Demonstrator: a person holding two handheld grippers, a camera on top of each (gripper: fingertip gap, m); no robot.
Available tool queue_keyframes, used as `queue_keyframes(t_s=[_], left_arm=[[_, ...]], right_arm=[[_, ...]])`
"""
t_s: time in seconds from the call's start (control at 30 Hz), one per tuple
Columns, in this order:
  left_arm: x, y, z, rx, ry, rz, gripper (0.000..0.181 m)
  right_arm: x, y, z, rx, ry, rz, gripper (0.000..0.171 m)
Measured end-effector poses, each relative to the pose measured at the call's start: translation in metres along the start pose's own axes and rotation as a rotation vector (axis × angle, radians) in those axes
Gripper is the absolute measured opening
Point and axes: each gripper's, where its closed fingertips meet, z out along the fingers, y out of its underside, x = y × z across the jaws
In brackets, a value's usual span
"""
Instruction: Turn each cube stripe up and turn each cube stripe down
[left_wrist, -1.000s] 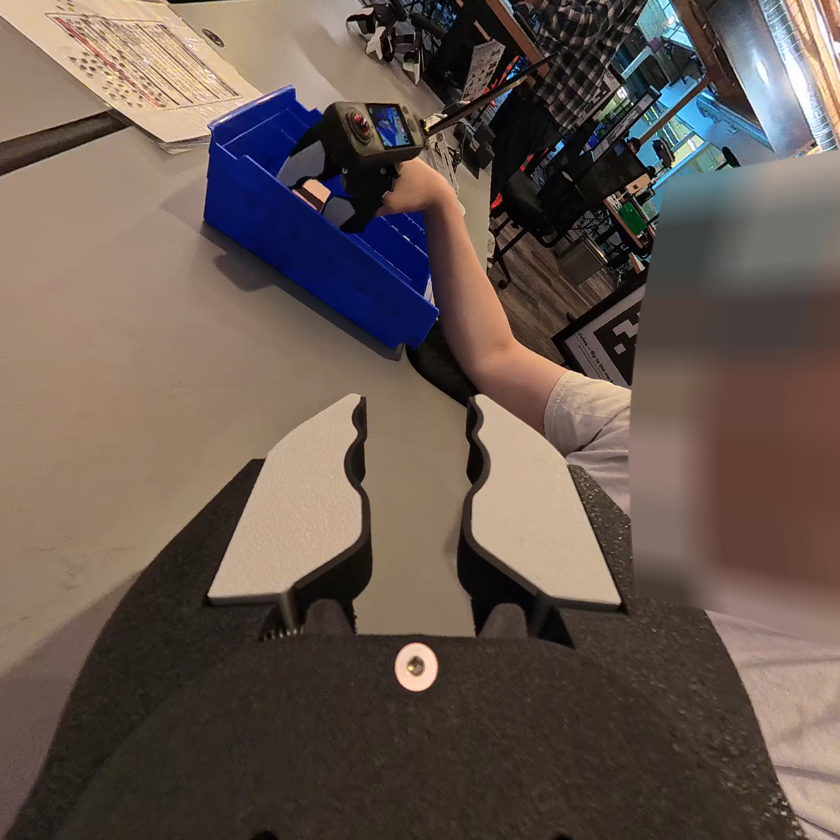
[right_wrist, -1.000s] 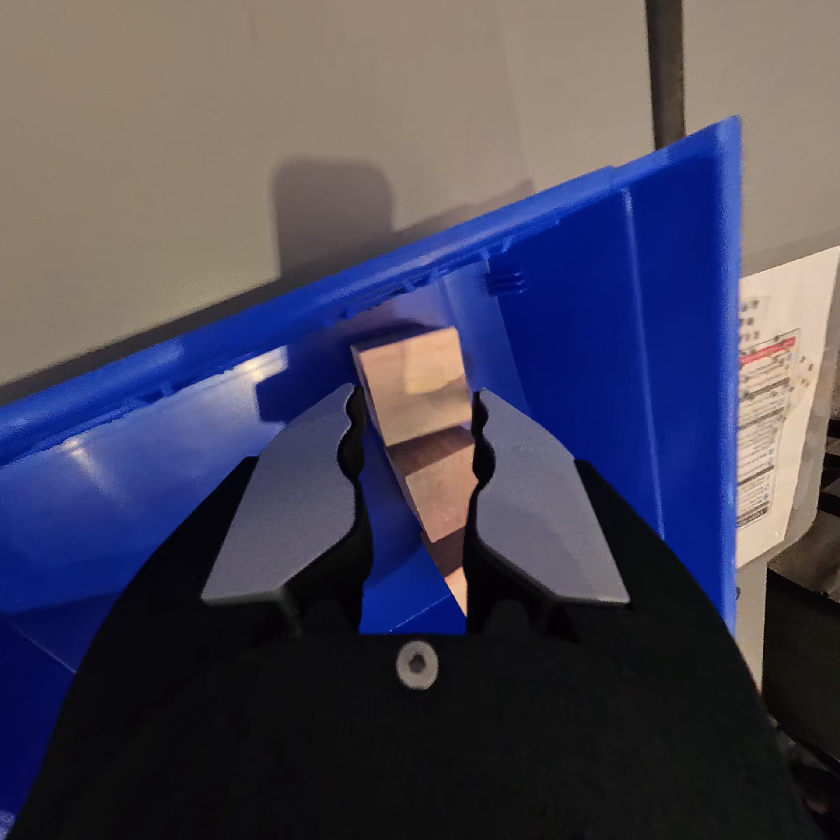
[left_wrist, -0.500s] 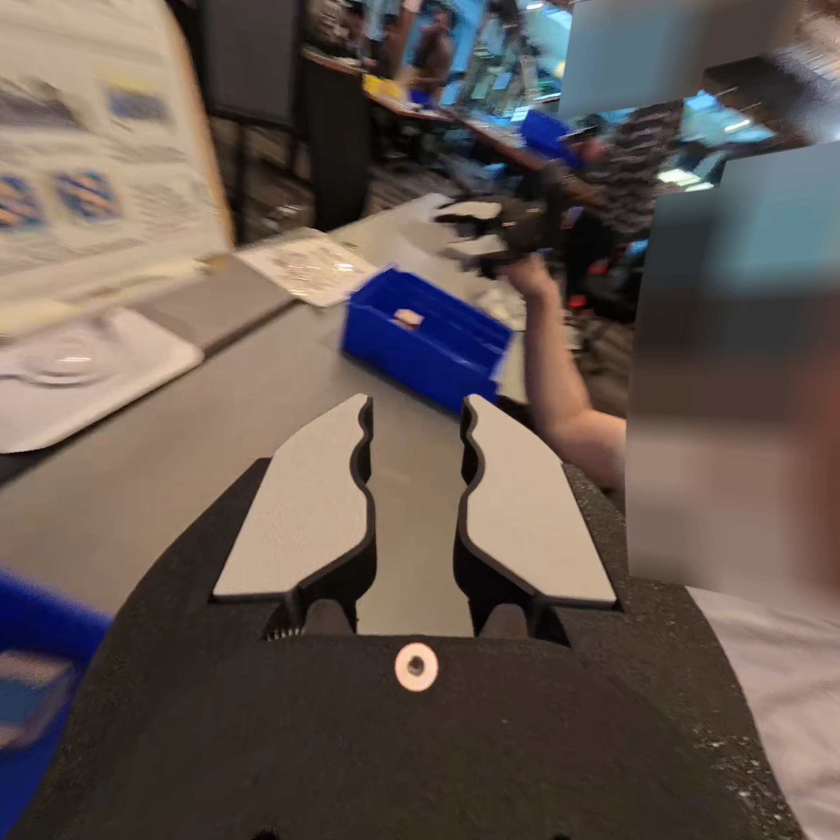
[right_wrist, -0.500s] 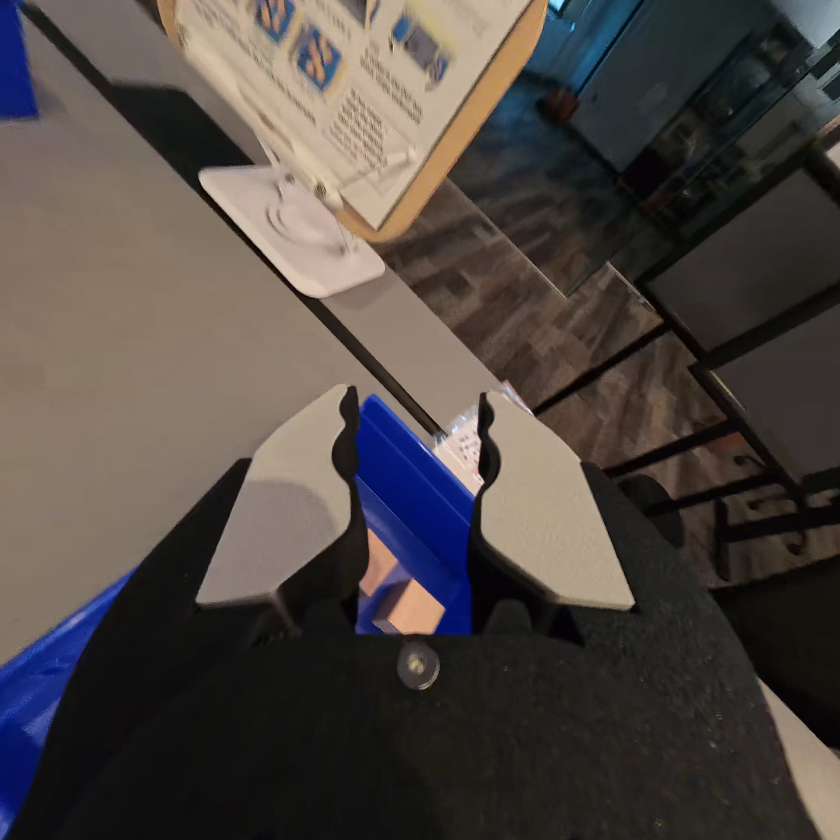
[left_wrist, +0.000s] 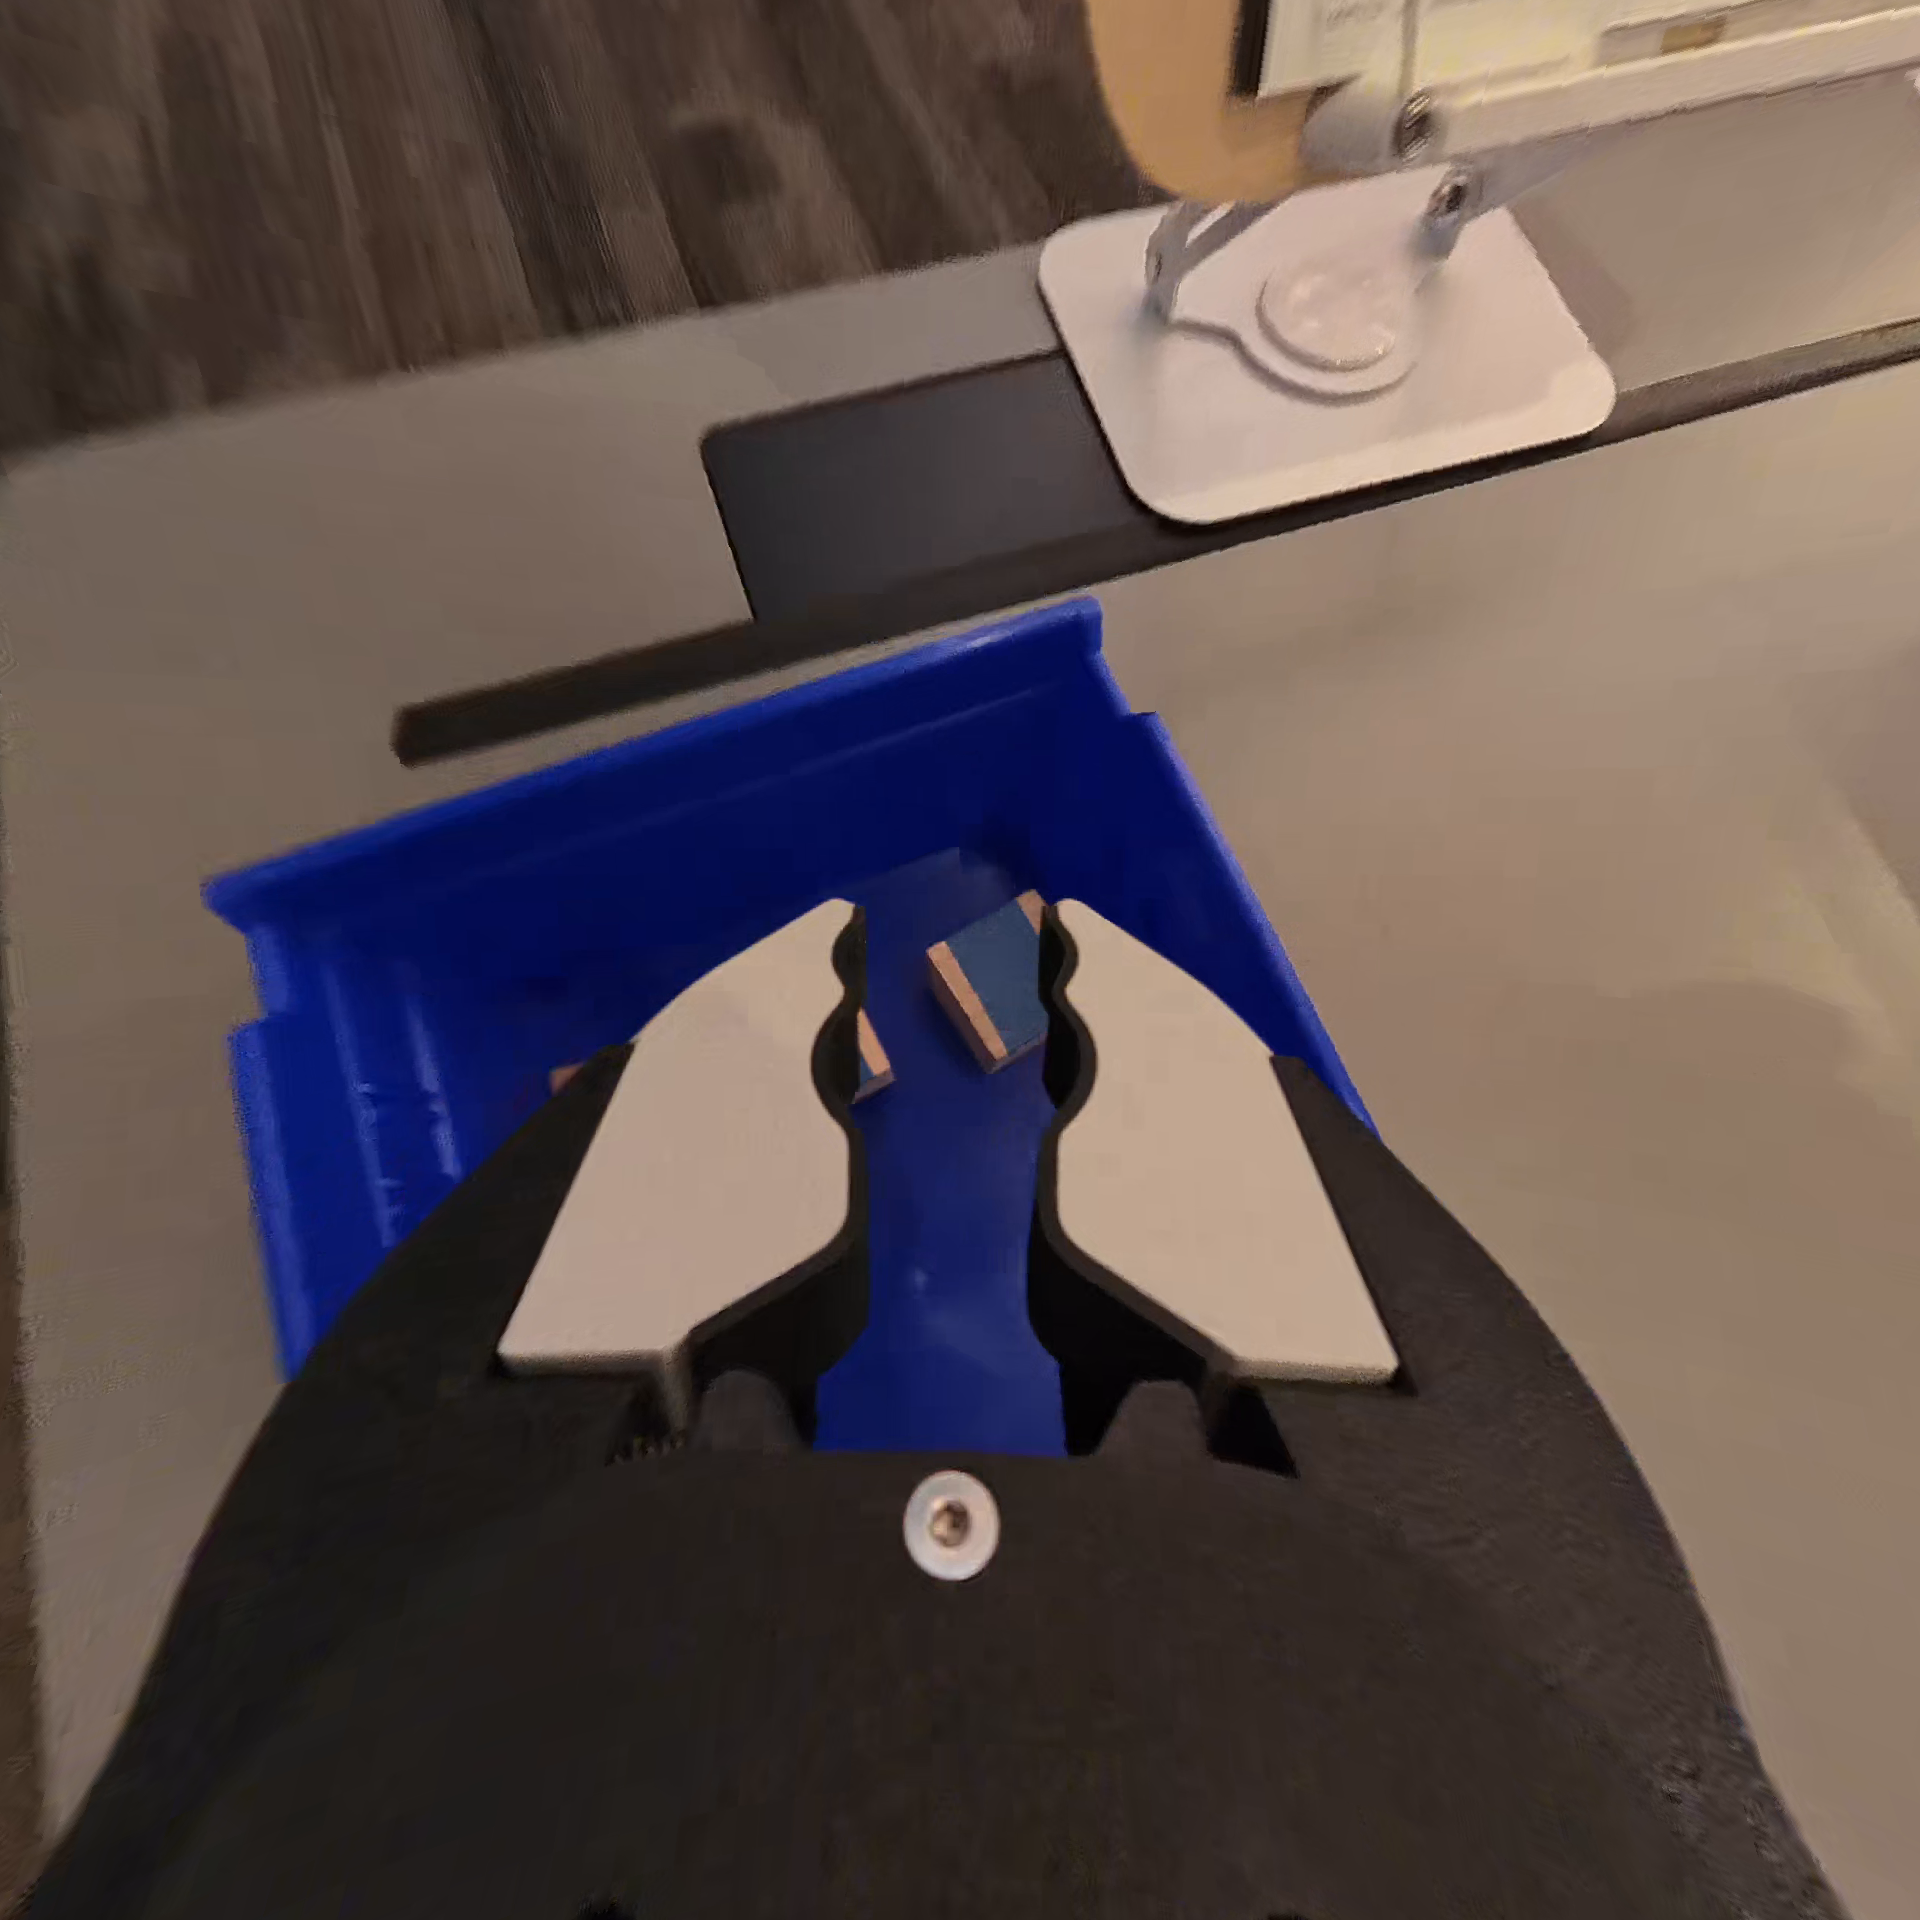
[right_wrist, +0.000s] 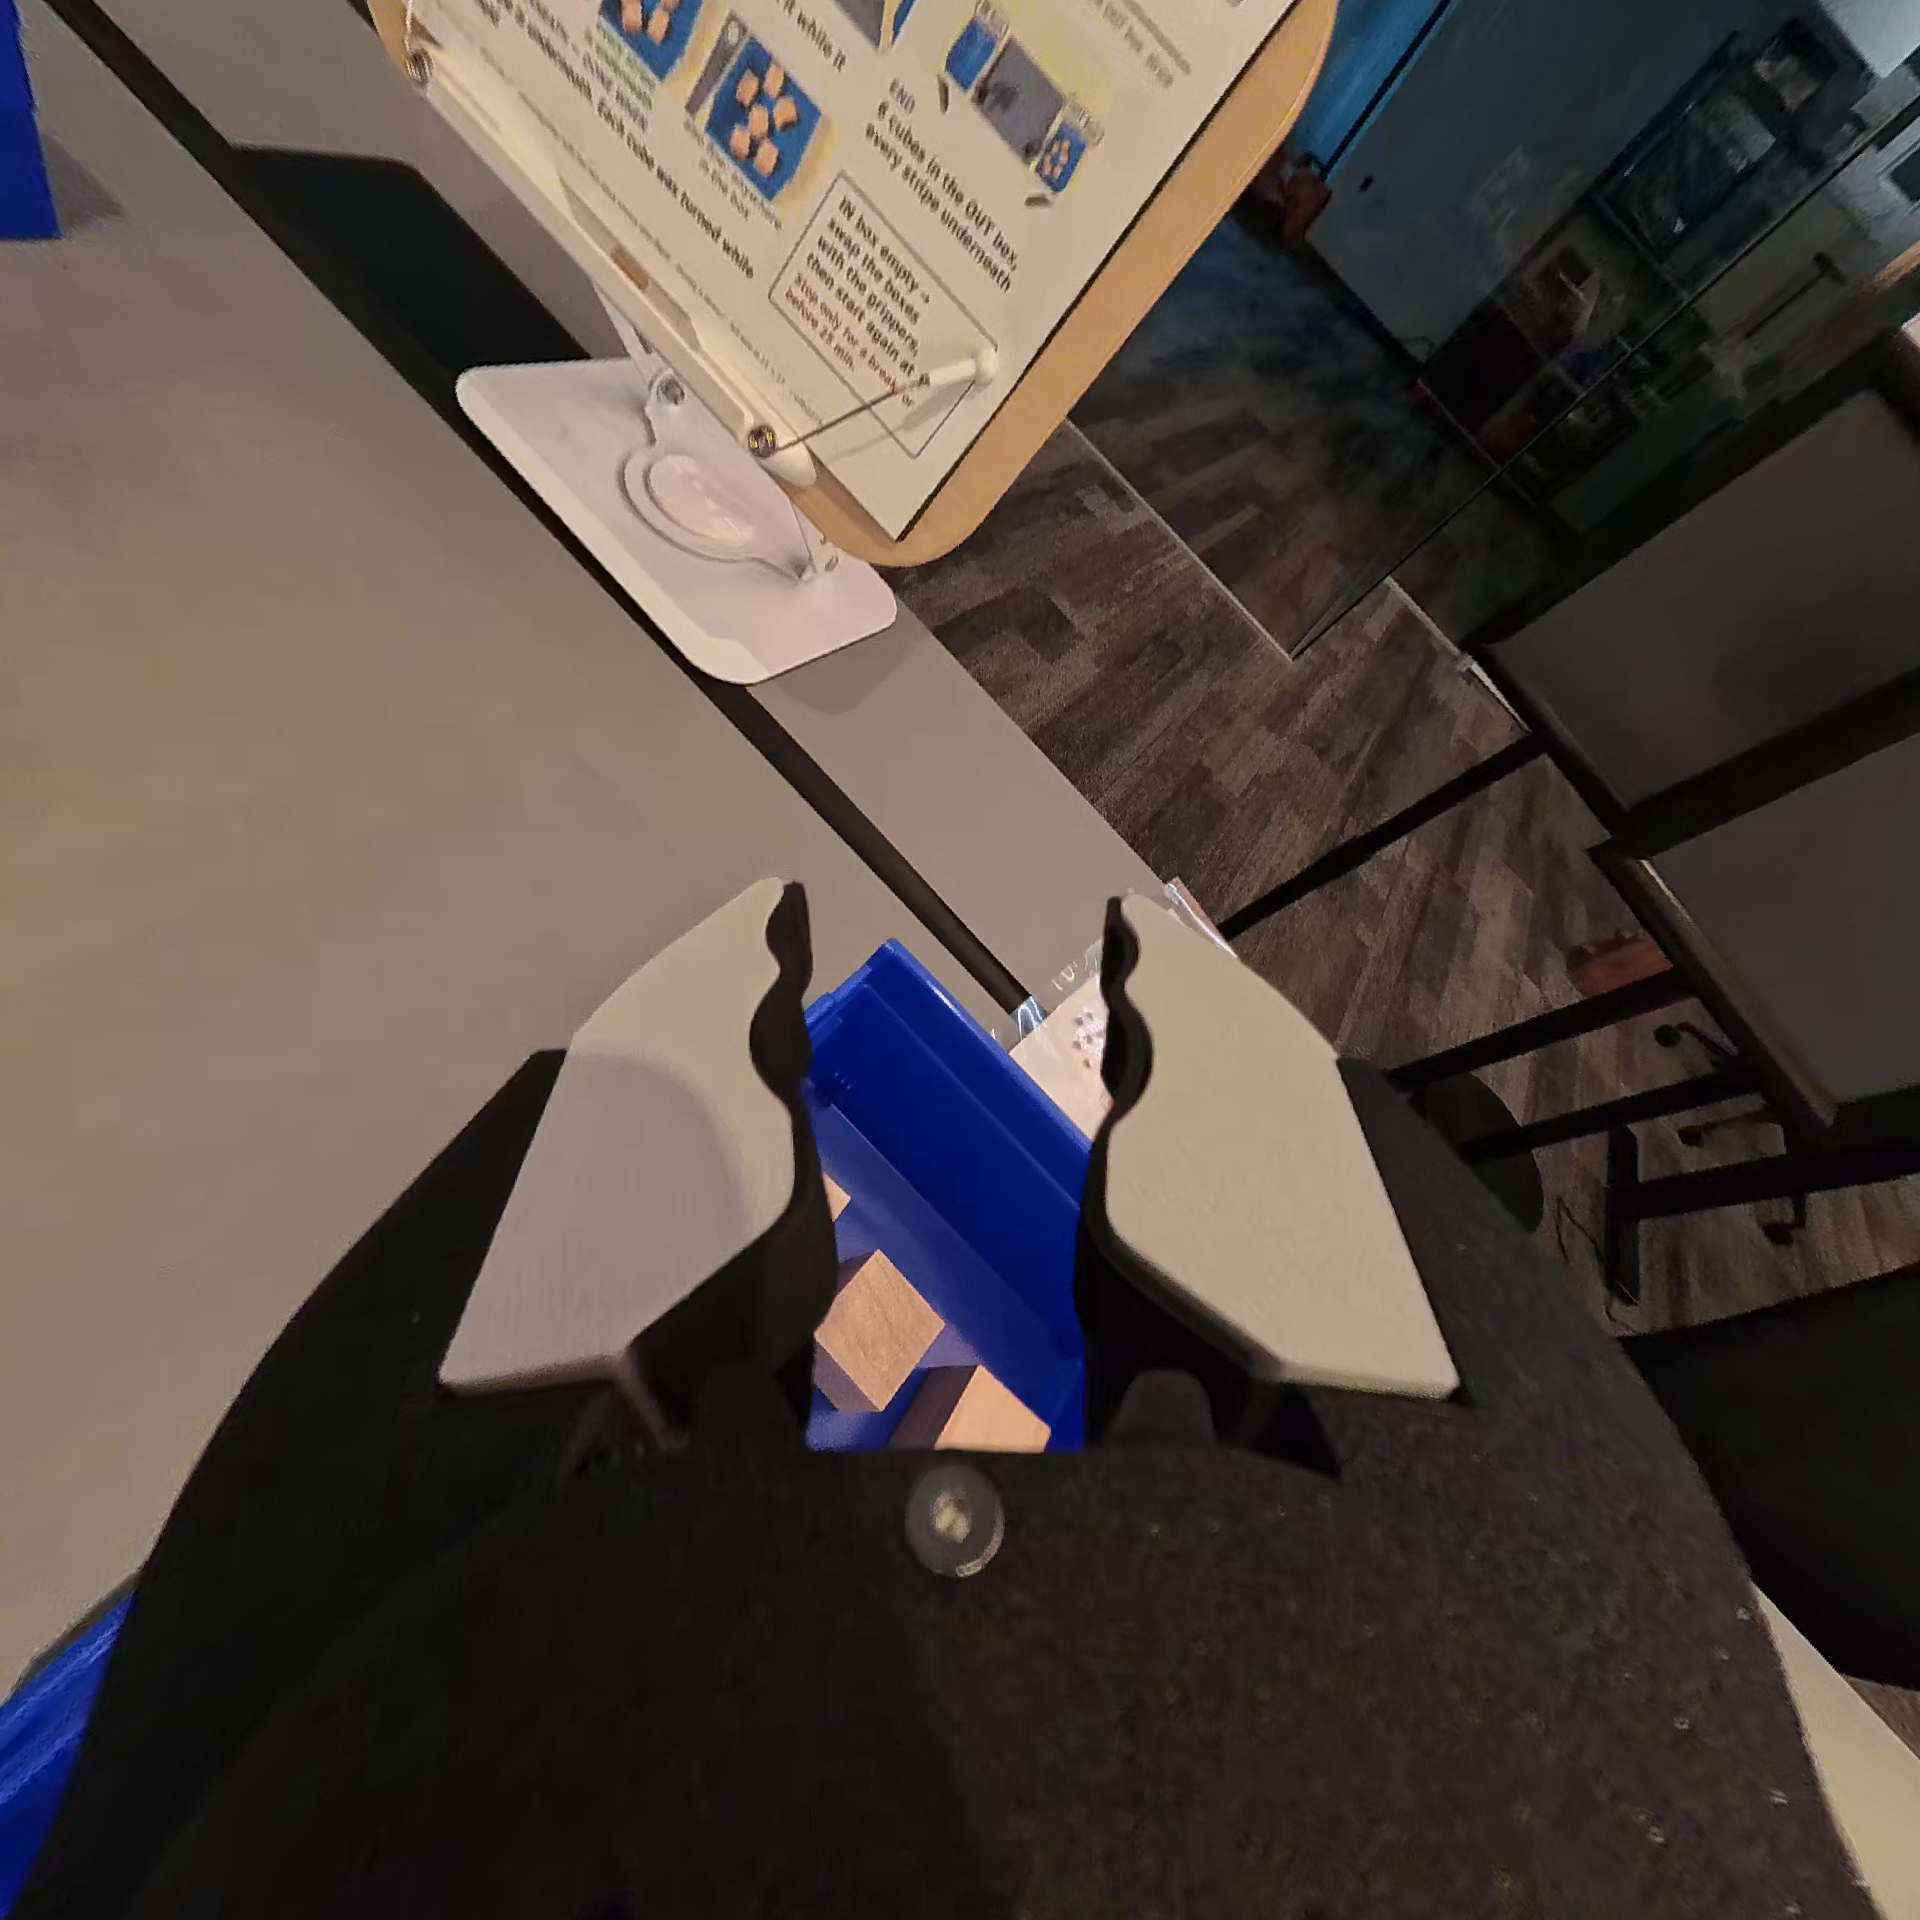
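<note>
In the left wrist view my left gripper (left_wrist: 948, 914) is open and empty above a blue bin (left_wrist: 665, 831). A wooden cube (left_wrist: 992, 992) with its blue stripe facing up lies in the bin just beyond the right fingertip. A second cube (left_wrist: 871, 1060) peeks out behind the left finger. In the right wrist view my right gripper (right_wrist: 951, 904) is open and empty above another blue bin (right_wrist: 935, 1049). Plain wooden cubes (right_wrist: 878, 1325) lie in that bin below the fingers, with no stripe showing.
A white stand (right_wrist: 686, 520) holds a wood-edged instruction board (right_wrist: 831, 187) at the table's far edge, also in the left wrist view (left_wrist: 1330, 353). A dark strip (left_wrist: 894, 499) crosses the grey table (right_wrist: 260, 727). A clear-sleeved sheet (right_wrist: 1070, 1029) lies beyond the bin.
My left gripper swung from looking across the table to hovering over a bin with striped cubes. My right gripper let go of its cube in the bin, lifted out and opened wider.
</note>
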Motion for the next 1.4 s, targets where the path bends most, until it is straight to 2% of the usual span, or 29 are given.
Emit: queue_keyframes(t_s=[0.2, 0.3, 0.5, 0.87, 1.1, 1.27, 1.4], left_arm=[[0.013, 0.023, 0.047, -0.147, -0.003, -0.046, 0.044], [0.022, 0.032, 0.061, -0.2, 0.002, -0.062, 0.044], [0.009, 0.051, 0.074, -0.315, -0.167, 0.0, 0.043], [0.012, 0.063, 0.064, -0.412, -0.177, -0.01, 0.043], [0.012, 0.061, 0.06, -0.421, -0.132, 0.047, 0.036], [0.027, 0.059, 0.055, -0.396, 0.024, 0.042, 0.043], [0.023, 0.066, 0.058, -0.425, 0.037, 0.093, 0.048]], right_arm=[[-0.005, 0.016, 0.011, -0.1, 0.004, -0.066, 0.062], [-0.009, 0.021, 0.015, -0.132, -0.005, -0.088, 0.063], [-0.015, 0.028, 0.02, -0.183, -0.017, -0.122, 0.063], [-0.024, 0.042, 0.03, -0.271, -0.034, -0.165, 0.063], [-0.031, 0.047, 0.035, -0.305, -0.054, -0.188, 0.062], [-0.033, 0.05, 0.037, -0.323, -0.064, -0.193, 0.062], [-0.036, 0.053, 0.039, -0.342, -0.071, -0.203, 0.062]])
